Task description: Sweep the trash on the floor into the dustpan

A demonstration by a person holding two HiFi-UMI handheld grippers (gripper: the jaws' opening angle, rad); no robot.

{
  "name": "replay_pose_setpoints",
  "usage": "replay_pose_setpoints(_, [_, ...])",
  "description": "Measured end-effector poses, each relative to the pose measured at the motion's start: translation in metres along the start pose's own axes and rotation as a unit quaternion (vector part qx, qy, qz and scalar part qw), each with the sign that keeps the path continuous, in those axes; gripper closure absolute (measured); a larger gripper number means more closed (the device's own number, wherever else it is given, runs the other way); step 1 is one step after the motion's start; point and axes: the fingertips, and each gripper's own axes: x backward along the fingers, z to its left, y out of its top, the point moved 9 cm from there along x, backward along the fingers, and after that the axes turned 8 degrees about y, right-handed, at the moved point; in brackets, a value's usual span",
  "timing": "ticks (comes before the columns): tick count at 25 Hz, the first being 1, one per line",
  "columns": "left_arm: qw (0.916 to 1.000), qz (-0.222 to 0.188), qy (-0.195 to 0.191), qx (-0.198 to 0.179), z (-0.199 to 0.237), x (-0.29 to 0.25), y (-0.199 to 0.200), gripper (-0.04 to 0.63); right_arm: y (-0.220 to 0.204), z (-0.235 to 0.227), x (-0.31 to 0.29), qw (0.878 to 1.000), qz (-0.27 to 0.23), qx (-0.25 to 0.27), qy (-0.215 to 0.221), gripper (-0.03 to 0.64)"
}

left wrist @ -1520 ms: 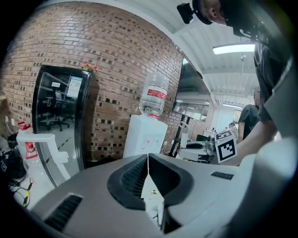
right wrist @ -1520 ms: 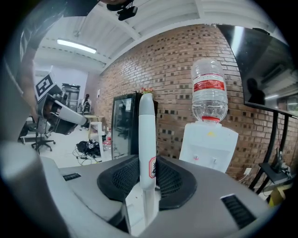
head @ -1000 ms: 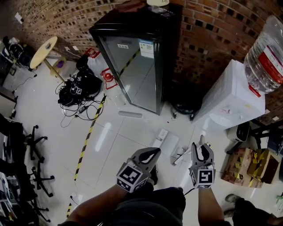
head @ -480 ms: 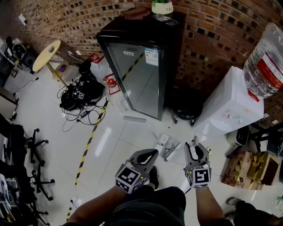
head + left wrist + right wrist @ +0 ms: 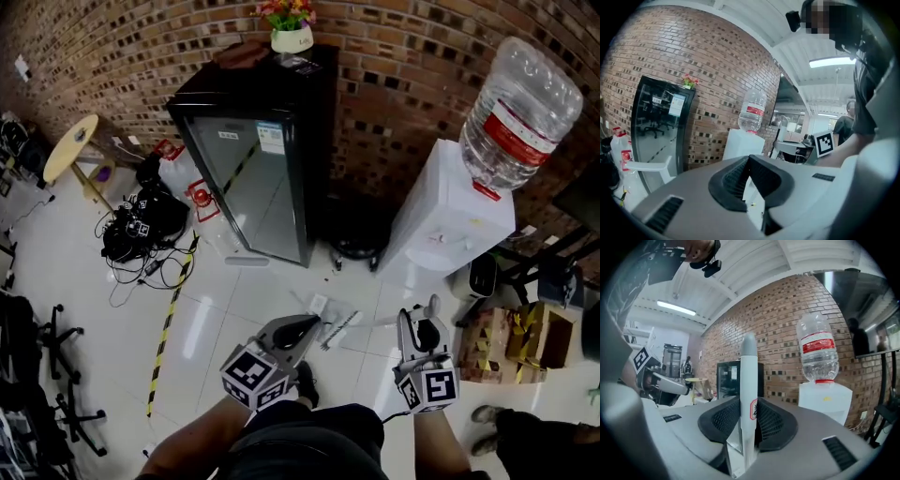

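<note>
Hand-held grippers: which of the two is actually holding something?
The right hand-held gripper: its jaws are clamped on an upright white pole with a grey tip. The left hand-held gripper has nothing between its jaws.

Left tool (image 5: 309,326): grey moulded shell, black ribbed pads (image 5: 731,180), slotted vents; black-and-white marker cube (image 5: 251,375) at its 7 o'clock. Right tool (image 5: 424,317): same grey shell, black pads, second marker cube (image 5: 429,386) at 6 o'clock. Person: dark trousers (image 5: 309,436), dark shoe (image 5: 306,384).

Broom handle (image 5: 749,380) — white w/ grey tip, upright, clamped in right claw (image 5: 425,326). Dustpan (image 5: 339,327) — white w/ toothed edge, low by the floor, just past left claw (image 5: 314,325).
</note>
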Motion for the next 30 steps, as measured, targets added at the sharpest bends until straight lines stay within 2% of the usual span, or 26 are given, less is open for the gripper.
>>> replay_pose_setpoints(5, [0.9992,-0.019,-0.024,-0.024,-0.047,-0.021,0.031,0.584,0.044,-0.028,0.052,0.999,-0.028,-0.008,-0.017,0.497])
replay_pose_setpoints(8, [0.9981,-0.040,-0.045,-0.014,-0.082,-0.031,0.048,0.584,0.067,-0.042,0.096,0.999,-0.036,-0.004,-0.020,0.497])
replay_pose_setpoints(13, [0.9965,-0.057,-0.054,-0.029,-0.158,-0.032,0.076,0.585,0.104,-0.061,0.182,0.999,-0.038,0.002,-0.030,0.497])
replay_pose_setpoints(18, [0.9957,-0.066,-0.065,-0.010,-0.236,-0.031,0.093,0.586,0.137,-0.079,0.269,0.998,-0.042,0.009,-0.041,0.497])
replay_pose_setpoints(22, [0.9943,-0.065,-0.076,-0.036,-0.296,-0.024,0.103,0.586,0.155,-0.091,0.332,0.997,-0.046,0.013,-0.056,0.497])
replay_pose_setpoints(26, [0.9954,-0.067,-0.060,-0.034,-0.328,-0.021,0.108,0.586,0.169,-0.111,0.378,0.997,-0.045,0.016,-0.067,0.497])
replay_pose_setpoints(30, [0.9965,-0.066,-0.011,-0.051,-0.347,-0.019,0.114,0.586,0.173,-0.127,0.408,0.997,-0.036,0.017,-0.068,0.496])
